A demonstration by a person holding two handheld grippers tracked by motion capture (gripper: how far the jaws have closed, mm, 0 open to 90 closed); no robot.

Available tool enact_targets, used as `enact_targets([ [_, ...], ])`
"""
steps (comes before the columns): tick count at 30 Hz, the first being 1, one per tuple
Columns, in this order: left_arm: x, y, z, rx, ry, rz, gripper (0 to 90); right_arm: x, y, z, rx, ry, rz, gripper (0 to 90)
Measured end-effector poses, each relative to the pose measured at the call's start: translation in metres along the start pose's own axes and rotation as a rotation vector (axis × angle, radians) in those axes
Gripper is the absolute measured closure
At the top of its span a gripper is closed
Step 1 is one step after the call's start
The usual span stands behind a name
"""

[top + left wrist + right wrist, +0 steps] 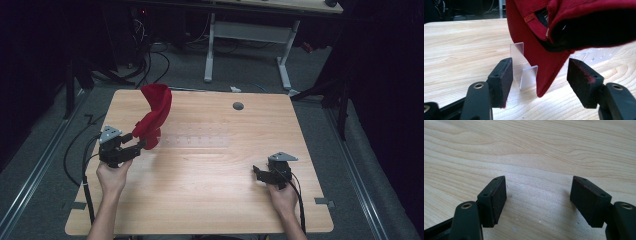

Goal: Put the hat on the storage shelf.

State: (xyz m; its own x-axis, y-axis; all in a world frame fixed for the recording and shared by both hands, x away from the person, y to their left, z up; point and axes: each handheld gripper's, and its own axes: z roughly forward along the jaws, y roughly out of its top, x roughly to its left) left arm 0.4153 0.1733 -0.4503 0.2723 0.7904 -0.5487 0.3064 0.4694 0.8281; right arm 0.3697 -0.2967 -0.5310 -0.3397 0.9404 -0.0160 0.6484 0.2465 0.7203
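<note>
A red cap [155,117] stands tilted up at the left of the table [210,170], resting on a clear plastic stand [197,137]. My left gripper [141,146] is open at the cap's lower edge. In the left gripper view the cap's brim [546,72] hangs down between the two jaws of my left gripper [540,67], which stand apart on either side of it without touching it. The clear stand [520,62] rises just behind the brim. My right gripper [257,172] is open low over bare wood at the right, and in its own view my right gripper [539,187] has nothing between its jaws.
A small round grommet [238,106] sits in the tabletop at the back. Behind the table stands a white-legged desk [247,35], with cables [150,60] on the floor. A metal rail [35,175] runs along the left side.
</note>
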Motion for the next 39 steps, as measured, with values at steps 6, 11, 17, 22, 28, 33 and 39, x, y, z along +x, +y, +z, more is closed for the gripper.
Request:
enact_targets([
  [6, -0.005, 0.002, -0.009, -0.001, 0.0, 0.006, 37.9, 0.0, 0.0, 0.0, 0.0, 0.0, 0.0, 29.5],
  [11, -0.008, 0.0, -0.017, 0.0, -0.006, 0.003, 37.2, 0.0, 0.0, 0.0, 0.0, 0.0, 0.0, 29.5],
  [17, -0.011, -0.004, -0.026, -0.011, -0.004, 0.006, 35.1, 0.0, 0.0, 0.0, 0.0, 0.0, 0.0, 29.5],
  [22, -0.013, -0.008, -0.034, -0.017, -0.01, 0.0, 33.8, 0.0, 0.0, 0.0, 0.0, 0.0, 0.0, 29.5],
  [28, -0.014, -0.011, -0.04, -0.027, -0.015, -0.013, 33.2, 0.0, 0.0, 0.0, 0.0, 0.0, -0.001, 29.5],
  [33, -0.016, -0.016, -0.046, -0.021, -0.025, -0.02, 32.7, 0.0, 0.0, 0.0, 0.0, 0.0, 0.0, 29.5],
  [39, -0.023, -0.023, -0.053, -0.014, -0.048, -0.035, 31.9, 0.0, 0.0, 0.0, 0.0, 0.0, 0.0, 29.5],
])
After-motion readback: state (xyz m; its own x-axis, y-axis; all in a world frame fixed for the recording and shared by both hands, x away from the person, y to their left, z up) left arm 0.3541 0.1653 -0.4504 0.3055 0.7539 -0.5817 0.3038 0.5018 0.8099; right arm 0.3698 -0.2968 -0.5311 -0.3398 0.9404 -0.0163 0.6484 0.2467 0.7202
